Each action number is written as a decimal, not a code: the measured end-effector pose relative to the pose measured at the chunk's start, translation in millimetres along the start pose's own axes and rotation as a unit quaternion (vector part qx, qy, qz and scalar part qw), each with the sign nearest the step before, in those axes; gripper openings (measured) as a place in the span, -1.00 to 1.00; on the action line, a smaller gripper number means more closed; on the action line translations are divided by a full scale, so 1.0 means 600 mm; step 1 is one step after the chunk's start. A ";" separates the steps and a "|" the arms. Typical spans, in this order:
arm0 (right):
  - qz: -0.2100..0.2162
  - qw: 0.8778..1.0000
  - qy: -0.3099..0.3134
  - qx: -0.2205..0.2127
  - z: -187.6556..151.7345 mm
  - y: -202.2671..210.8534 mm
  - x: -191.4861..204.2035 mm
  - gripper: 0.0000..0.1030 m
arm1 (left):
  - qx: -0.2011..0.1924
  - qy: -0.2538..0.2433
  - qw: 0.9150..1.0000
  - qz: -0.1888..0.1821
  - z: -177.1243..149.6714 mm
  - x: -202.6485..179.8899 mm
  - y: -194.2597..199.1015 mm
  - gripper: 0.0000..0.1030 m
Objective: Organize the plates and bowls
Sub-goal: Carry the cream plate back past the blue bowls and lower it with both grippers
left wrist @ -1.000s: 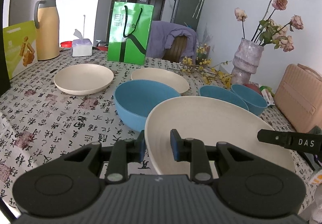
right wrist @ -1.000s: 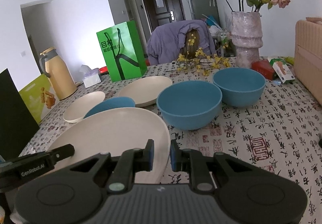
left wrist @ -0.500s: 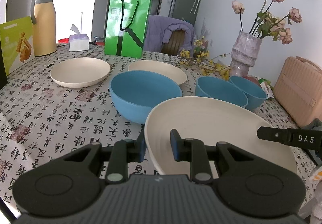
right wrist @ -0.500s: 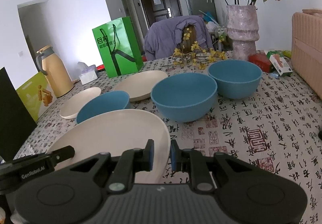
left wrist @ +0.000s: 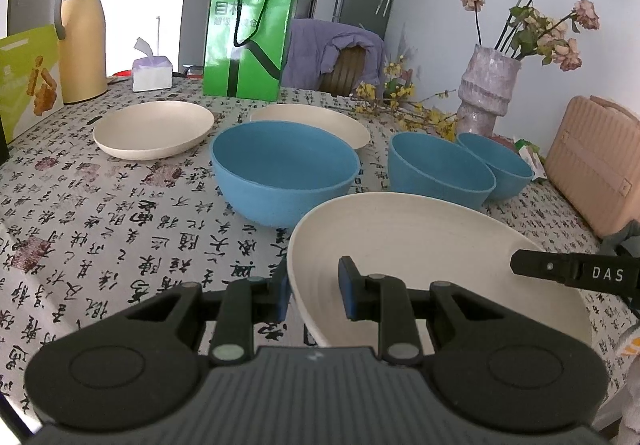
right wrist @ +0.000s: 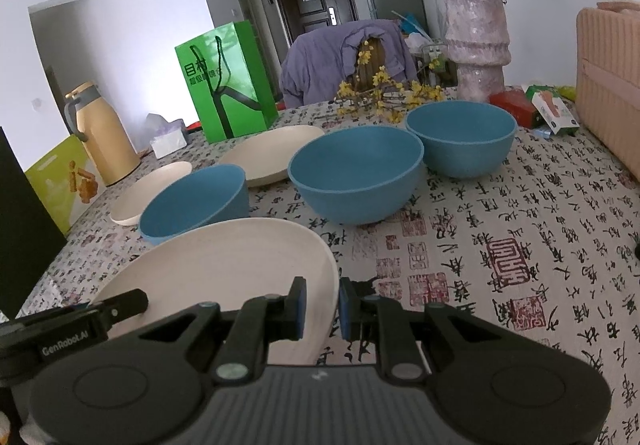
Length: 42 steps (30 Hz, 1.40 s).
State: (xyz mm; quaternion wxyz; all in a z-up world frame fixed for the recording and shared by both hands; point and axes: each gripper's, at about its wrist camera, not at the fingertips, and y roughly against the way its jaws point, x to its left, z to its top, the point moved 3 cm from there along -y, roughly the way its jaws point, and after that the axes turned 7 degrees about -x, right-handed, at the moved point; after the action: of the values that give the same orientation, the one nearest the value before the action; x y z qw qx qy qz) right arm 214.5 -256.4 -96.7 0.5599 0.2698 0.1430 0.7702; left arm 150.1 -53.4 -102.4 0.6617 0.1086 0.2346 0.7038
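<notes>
left wrist view: left gripper jaws pinching near rim of cream plate, raised over table; looks light, stiff, smooth.
right wrist view: right gripper jaws clamp opposite rim; rim best hold.

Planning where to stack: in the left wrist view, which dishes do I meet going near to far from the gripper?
Large cream plate in the gripper → big blue bowl → shallow cream plate by the green bag.
</notes>
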 end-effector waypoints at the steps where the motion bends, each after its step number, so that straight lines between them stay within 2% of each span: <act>1: 0.000 1.000 -0.001 0.001 -0.001 -0.002 0.000 -0.69 | 0.001 -0.001 1.000 0.000 -0.001 0.000 -0.002 -0.52; 42: -0.011 0.999 0.009 0.036 -0.060 -0.060 -0.025 -0.69 | 0.053 -0.022 0.998 0.012 -0.062 0.005 -0.059 -0.52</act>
State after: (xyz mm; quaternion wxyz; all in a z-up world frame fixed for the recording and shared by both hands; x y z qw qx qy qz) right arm 225.0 -255.4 -148.6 0.5572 0.2812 0.1786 0.7606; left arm 163.6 -56.7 -151.5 0.6517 0.1622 0.2554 0.6955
